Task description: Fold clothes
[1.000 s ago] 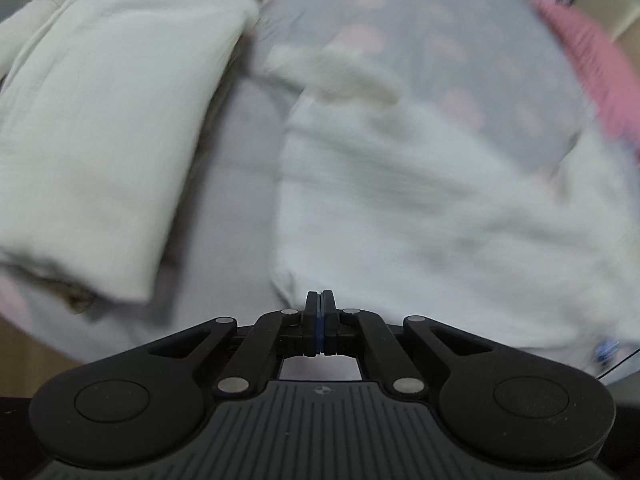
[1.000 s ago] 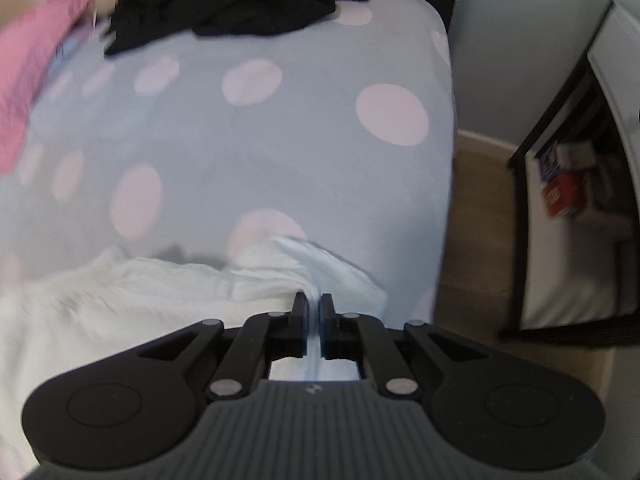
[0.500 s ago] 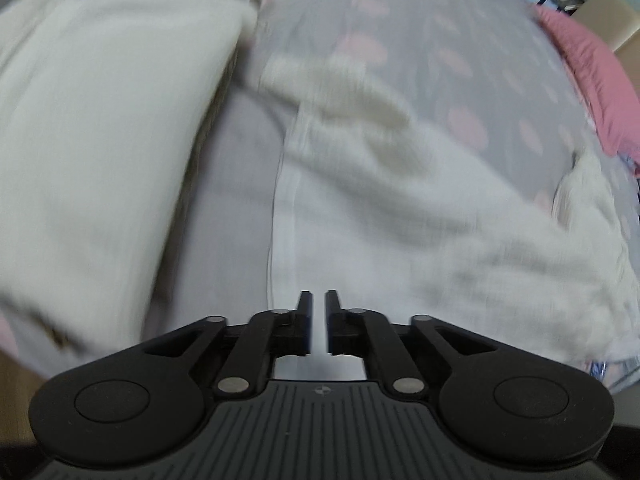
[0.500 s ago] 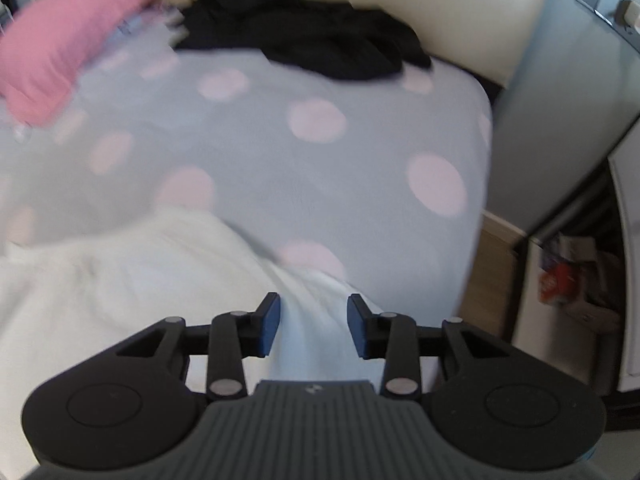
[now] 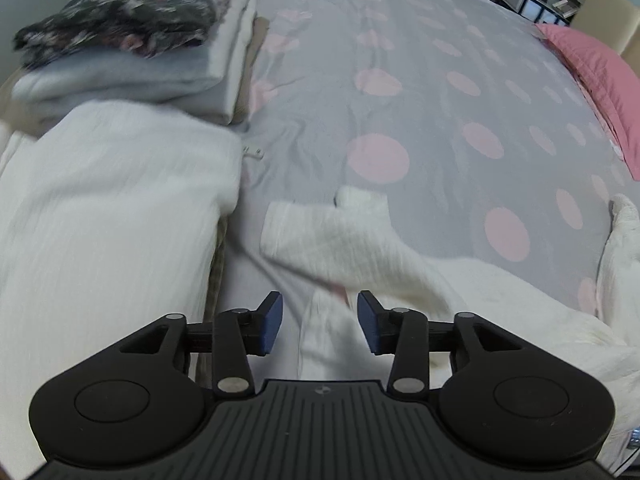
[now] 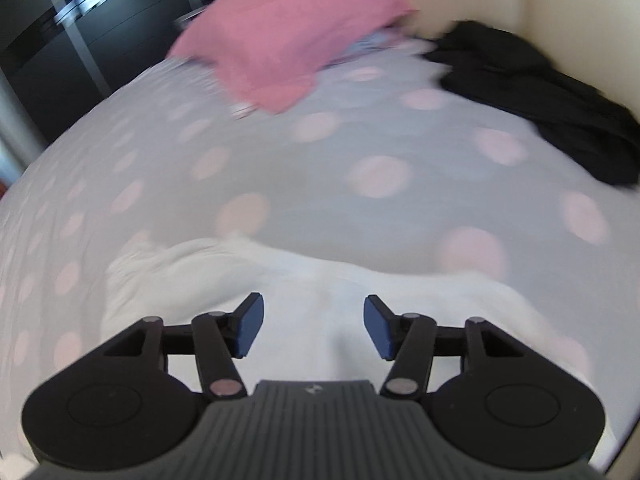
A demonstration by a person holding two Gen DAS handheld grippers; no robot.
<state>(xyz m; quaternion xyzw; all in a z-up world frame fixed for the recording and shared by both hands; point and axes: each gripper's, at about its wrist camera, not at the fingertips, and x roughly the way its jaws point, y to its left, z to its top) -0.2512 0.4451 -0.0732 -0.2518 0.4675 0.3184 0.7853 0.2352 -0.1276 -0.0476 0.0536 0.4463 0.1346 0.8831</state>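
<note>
A white knit garment (image 5: 400, 264) lies spread on the grey bed cover with pink dots (image 5: 400, 80), one sleeve folded across toward the left. My left gripper (image 5: 319, 322) is open and empty just above the garment's near edge. In the right wrist view the same white garment (image 6: 240, 276) lies under my right gripper (image 6: 312, 330), which is open and empty. The near part of the garment is hidden behind both gripper bodies.
A folded white garment (image 5: 100, 220) lies at the left, with a stack of folded clothes (image 5: 140, 52) topped by a dark floral piece behind it. A pink pillow (image 6: 288, 40) and a black garment heap (image 6: 540, 92) lie at the bed's far end.
Both grippers were shut on the white garment a second ago; both have opened and let it go. Both views have tilted up and swung, showing more of the bed.
</note>
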